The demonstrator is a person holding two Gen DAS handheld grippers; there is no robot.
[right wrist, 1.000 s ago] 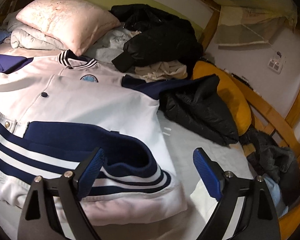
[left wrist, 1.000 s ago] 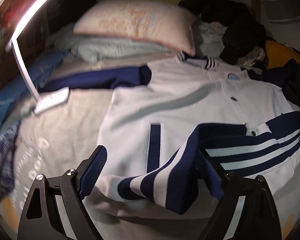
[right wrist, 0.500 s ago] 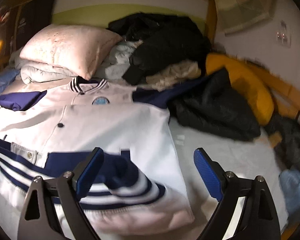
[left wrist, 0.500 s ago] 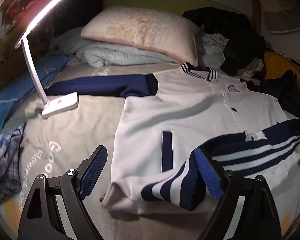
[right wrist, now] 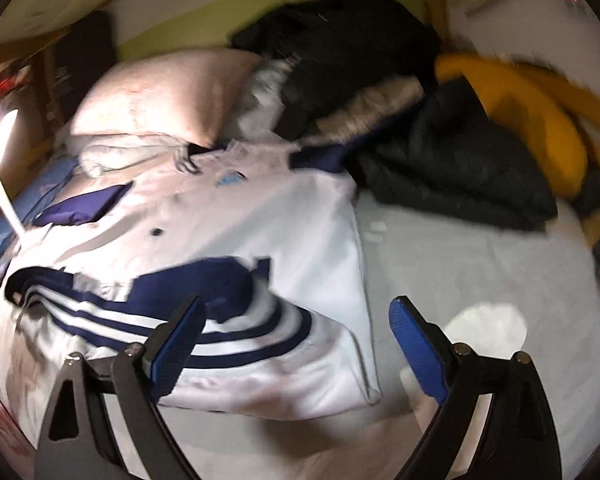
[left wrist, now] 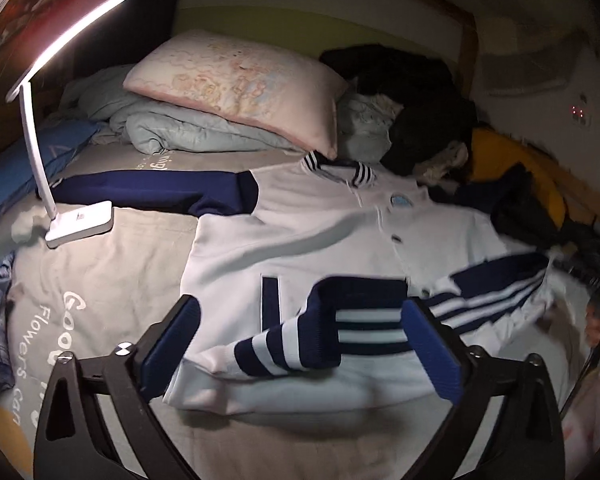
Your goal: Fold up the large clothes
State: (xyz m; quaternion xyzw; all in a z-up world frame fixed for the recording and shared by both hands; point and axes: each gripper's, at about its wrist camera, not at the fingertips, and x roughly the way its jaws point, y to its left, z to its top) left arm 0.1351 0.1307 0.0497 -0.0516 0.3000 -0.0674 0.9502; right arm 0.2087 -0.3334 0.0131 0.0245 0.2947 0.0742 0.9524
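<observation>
A white varsity jacket (left wrist: 300,248) with navy sleeves lies front up on the bed. One navy sleeve (left wrist: 148,194) stretches out to the left. The other sleeve, with a white-striped cuff (left wrist: 320,340), is folded across the jacket's lower front. My left gripper (left wrist: 300,348) is open and empty, hovering above the cuff. In the right wrist view the jacket (right wrist: 268,232) is blurred; my right gripper (right wrist: 296,344) is open and empty above its lower right corner.
A lit white desk lamp (left wrist: 80,224) stands on the grey sheet at left. A pink pillow (left wrist: 236,84) and a folded quilt lie at the head. Black jackets (right wrist: 452,168) and a yellow cushion (right wrist: 532,120) crowd the right side.
Both grippers have pulled back and risen from the jacket. The right view has swung left and blurred. The folded sleeve stays across the front.
</observation>
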